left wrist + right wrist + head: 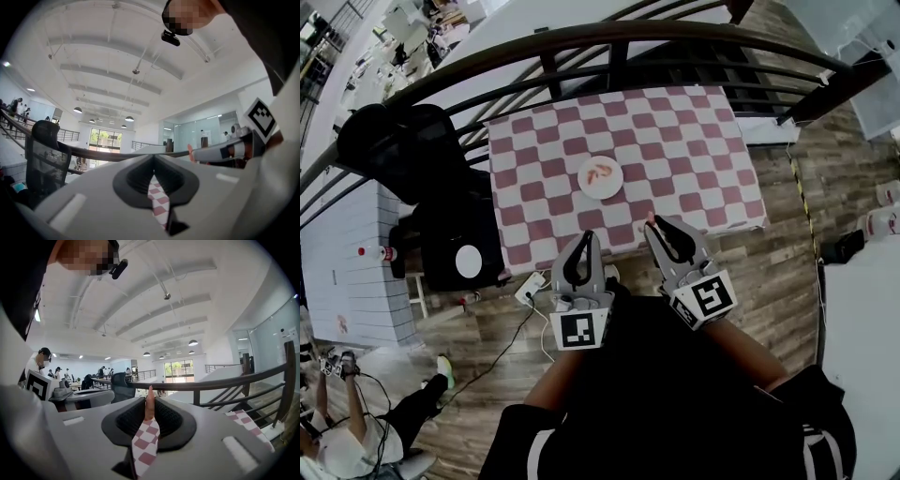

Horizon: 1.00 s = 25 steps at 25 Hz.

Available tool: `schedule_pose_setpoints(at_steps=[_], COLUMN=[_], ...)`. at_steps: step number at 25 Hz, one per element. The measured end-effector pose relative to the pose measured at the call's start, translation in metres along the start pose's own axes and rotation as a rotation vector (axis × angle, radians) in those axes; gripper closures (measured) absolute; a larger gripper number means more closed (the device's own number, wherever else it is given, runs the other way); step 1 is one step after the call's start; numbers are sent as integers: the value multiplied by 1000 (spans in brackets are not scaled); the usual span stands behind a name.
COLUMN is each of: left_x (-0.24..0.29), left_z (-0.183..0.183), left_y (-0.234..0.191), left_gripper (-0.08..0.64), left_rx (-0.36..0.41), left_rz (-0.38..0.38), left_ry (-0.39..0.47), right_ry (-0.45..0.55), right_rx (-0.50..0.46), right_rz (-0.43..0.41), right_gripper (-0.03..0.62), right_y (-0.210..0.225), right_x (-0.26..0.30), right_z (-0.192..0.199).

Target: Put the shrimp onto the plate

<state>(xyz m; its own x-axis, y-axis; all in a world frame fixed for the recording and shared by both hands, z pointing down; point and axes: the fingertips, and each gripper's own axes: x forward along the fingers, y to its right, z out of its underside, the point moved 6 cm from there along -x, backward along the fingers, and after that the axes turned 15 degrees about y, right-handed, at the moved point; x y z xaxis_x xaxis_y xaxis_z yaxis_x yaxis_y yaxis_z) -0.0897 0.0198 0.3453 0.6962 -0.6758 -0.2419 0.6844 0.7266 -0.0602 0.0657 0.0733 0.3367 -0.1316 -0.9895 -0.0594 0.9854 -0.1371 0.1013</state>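
A white plate (585, 188) sits mid-table on the pink-and-white checked cloth (694, 150), and a pale orange shrimp (602, 172) lies on it. My right gripper (653, 223) hovers off the table's near edge, shut on a second shrimp (149, 405), whose orange end pokes up between the pads. In the left gripper view that shrimp (190, 153) shows at the right gripper's tip. My left gripper (592, 236) hangs beside it, near the same edge. It (153, 160) is shut with nothing in it.
A black curved railing (609, 42) runs behind the table. A black office chair (403, 150) stands to the left. A white power strip (531, 289) with its cable lies on the wood floor below the near edge. A person (356, 427) sits at bottom left.
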Motion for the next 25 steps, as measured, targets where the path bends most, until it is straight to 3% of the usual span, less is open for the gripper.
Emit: schedule_pose_setpoints(at_steps=[11, 20, 25], left_x=[34, 16, 5], left_z=[18, 30, 30], left_y=[-35, -50, -58], left_gripper=[551, 551, 551], left_rx=[-45, -78, -77], left_rz=[35, -21, -95], left_ry=[1, -17, -18], right_ry=[-29, -99, -138], right_rx=[12, 39, 93], right_rz=[38, 23, -30], right_gripper=[531, 531, 531], right_y=[13, 10, 8], right_x=[45, 56, 67], right_z=[13, 28, 43])
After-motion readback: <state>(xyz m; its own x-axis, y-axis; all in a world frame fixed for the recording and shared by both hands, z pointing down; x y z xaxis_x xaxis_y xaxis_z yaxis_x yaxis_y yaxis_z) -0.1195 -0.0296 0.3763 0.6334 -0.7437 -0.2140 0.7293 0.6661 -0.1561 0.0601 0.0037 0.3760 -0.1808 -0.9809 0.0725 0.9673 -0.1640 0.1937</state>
